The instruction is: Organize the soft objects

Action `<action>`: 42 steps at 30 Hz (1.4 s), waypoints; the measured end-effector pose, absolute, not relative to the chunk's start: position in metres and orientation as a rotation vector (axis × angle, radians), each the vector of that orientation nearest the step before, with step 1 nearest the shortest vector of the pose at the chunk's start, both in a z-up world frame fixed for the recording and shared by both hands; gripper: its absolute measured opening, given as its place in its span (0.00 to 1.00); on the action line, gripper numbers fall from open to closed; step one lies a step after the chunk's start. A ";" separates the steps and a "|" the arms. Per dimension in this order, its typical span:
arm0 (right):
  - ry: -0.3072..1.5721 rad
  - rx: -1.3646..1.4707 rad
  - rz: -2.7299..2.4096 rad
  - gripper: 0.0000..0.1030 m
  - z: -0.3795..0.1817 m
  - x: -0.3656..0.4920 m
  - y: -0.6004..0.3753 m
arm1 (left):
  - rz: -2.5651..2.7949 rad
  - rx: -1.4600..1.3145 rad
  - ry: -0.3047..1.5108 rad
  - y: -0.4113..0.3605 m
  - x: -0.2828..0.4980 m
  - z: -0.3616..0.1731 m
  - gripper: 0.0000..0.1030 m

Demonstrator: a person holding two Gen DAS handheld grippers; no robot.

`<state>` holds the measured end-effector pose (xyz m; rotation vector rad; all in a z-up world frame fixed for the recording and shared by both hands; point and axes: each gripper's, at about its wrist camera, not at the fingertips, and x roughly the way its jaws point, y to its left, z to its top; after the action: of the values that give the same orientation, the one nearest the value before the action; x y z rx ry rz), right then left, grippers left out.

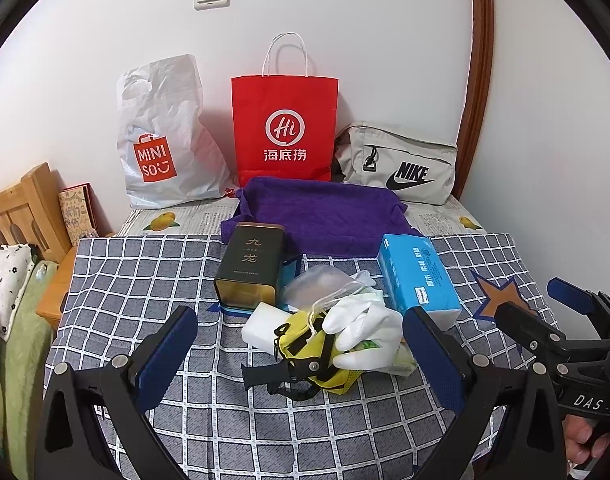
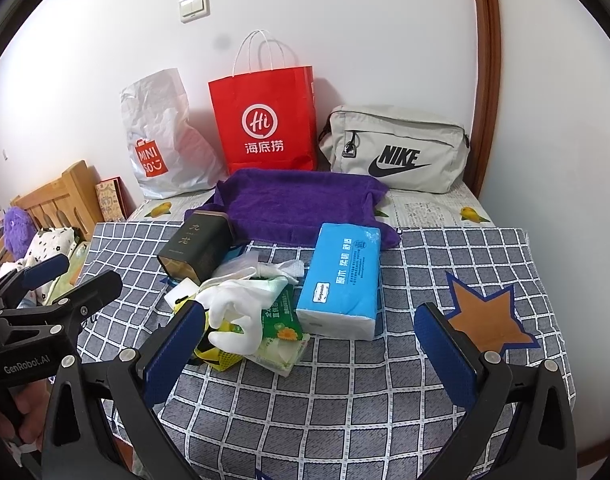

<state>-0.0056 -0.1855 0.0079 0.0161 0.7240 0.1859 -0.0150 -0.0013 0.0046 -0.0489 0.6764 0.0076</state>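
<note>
A pile lies on the checked cloth: a white glove (image 1: 365, 330) (image 2: 237, 312), a yellow and black pouch (image 1: 305, 344) (image 2: 219, 354), a green wipes pack (image 2: 283, 320), a white sponge block (image 1: 263, 326) and a clear plastic bag (image 1: 325, 280). A blue tissue pack (image 1: 419, 280) (image 2: 341, 280) lies to their right. A purple towel (image 1: 321, 212) (image 2: 301, 204) lies behind. My left gripper (image 1: 301, 354) is open, just in front of the pile. My right gripper (image 2: 311, 346) is open, in front of the tissue pack.
A dark tea tin (image 1: 251, 268) (image 2: 195, 246) stands left of the pile. A white MINISO bag (image 1: 165, 140), a red paper bag (image 1: 285, 128) and a grey Nike bag (image 1: 401, 164) line the wall. A wooden headboard (image 1: 21, 208) and bedding are at left.
</note>
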 end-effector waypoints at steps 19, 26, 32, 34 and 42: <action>0.724 0.023 0.186 1.00 0.007 -0.004 -0.186 | -0.010 -0.048 0.669 0.000 -0.013 0.004 1.00; 0.746 0.036 0.200 1.00 -0.004 0.002 -0.190 | 0.016 -0.072 0.708 0.020 -0.001 -0.012 1.00; 0.807 0.073 0.197 1.00 -0.026 0.015 -0.198 | 0.045 -0.103 0.793 0.043 0.013 -0.046 1.00; 0.816 0.080 0.201 1.00 -0.033 0.017 -0.199 | 0.041 -0.097 0.813 0.046 0.017 -0.057 1.00; 0.872 0.075 0.197 1.00 -0.062 0.032 -0.200 | -0.023 -0.026 0.882 0.054 0.021 -0.103 1.00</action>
<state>0.0320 -0.2005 -0.0615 0.0750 0.8721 0.1967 0.0208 0.0542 -0.1035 -0.0265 0.8815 -0.0232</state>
